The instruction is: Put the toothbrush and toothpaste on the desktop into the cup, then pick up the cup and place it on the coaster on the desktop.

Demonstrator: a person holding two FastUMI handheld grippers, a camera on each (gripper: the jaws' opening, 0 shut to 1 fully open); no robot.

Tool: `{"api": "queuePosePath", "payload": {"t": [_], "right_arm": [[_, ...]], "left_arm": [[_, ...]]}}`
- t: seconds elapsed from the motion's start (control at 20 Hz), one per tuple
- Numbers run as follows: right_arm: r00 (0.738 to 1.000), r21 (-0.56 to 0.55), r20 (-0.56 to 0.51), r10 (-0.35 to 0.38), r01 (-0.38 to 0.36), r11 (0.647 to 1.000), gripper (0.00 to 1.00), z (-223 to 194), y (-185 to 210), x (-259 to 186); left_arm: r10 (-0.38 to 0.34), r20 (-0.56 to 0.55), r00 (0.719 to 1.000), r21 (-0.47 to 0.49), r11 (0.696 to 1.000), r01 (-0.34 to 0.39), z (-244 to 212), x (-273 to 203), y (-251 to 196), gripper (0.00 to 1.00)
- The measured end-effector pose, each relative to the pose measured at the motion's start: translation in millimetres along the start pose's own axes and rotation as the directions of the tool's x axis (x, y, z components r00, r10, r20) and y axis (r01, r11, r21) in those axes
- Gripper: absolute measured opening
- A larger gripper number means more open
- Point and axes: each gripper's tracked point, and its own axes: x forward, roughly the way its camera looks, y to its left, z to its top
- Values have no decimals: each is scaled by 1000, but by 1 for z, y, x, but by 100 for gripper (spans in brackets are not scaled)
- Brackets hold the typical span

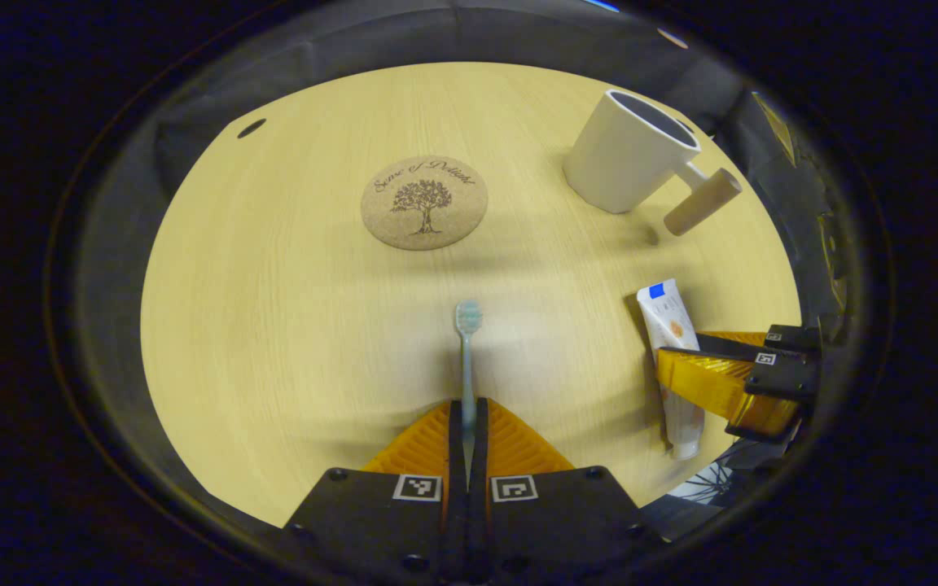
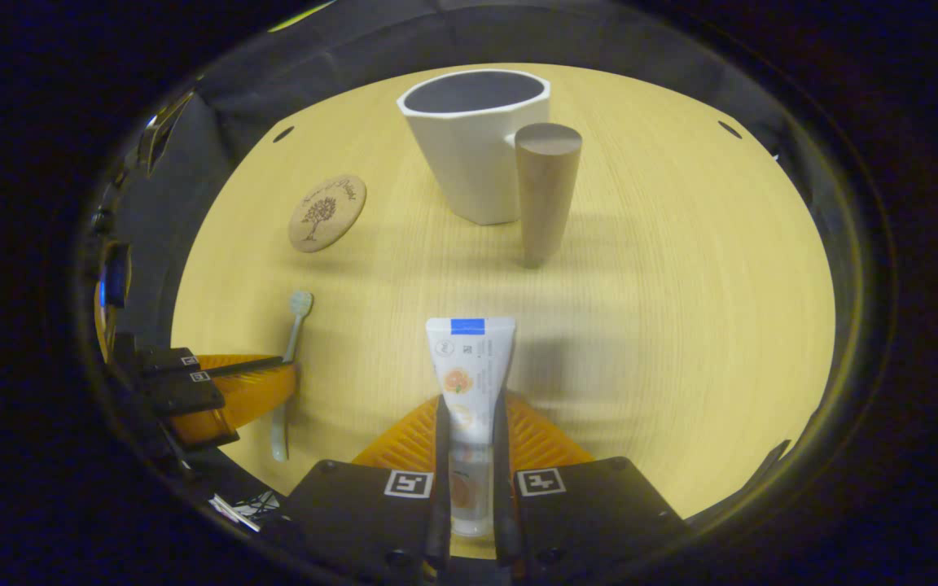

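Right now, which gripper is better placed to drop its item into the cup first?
Right, probably. The right gripper is shut on the toothpaste, and the cup stands straight ahead of it. The left gripper is shut on the toothbrush, but the cup sits far off to its right, beyond the right gripper.

- The toothpaste [image 2: 470, 366] is clamped between the right gripper [image 2: 469, 423] fingers, near centre.
- The cup [image 2: 473, 142] is seen far on the desk [image 2: 681, 325].
- The coaster [image 2: 327, 212] lies far left.
- The toothbrush [image 2: 294, 325] is pinched by the left gripper [image 2: 273, 378], near left.
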Motion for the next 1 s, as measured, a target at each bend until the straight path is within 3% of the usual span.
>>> {"api": "queuePosePath", "payload": {"t": [0.15, 0.2, 0.25, 0.4, 0.45, 0.5, 1.0], "right_arm": [[996, -14, 90, 0, 1, 1000, 24, 9, -2, -8], [992, -29, 124, -7, 11, 1000, 19, 11, -3, -13], [988, -45, 157, -10, 18, 999, 24, 14, -4, -19], [968, -105, 250, -6, 33, 994, 24, 22, 1, -33], [959, -122, 283, 8, 28, 992, 19, 26, 5, -37], [949, -135, 316, 16, 29, 990, 24, 28, 7, -39], [822, -174, 564, 80, 24, 984, 24, 59, 19, -71]], "left_arm": [[-47, 80, 996, -54, 997, 52, 3, -9, -2, 8], [-48, 107, 993, -68, 996, 56, 4, -10, 0, 8], [-54, 140, 989, -82, 994, 66, 7, -13, 1, 8], [-73, 227, 971, -111, 989, 101, 19, -21, 13, 8], [-81, 250, 965, -120, 986, 114, 22, -23, 12, 8], [-92, 277, 956, -130, 983, 132, 27, -25, 11, 8], [-137, 431, 892, -145, 965, 218, 52, -38, 0, 8]]}}
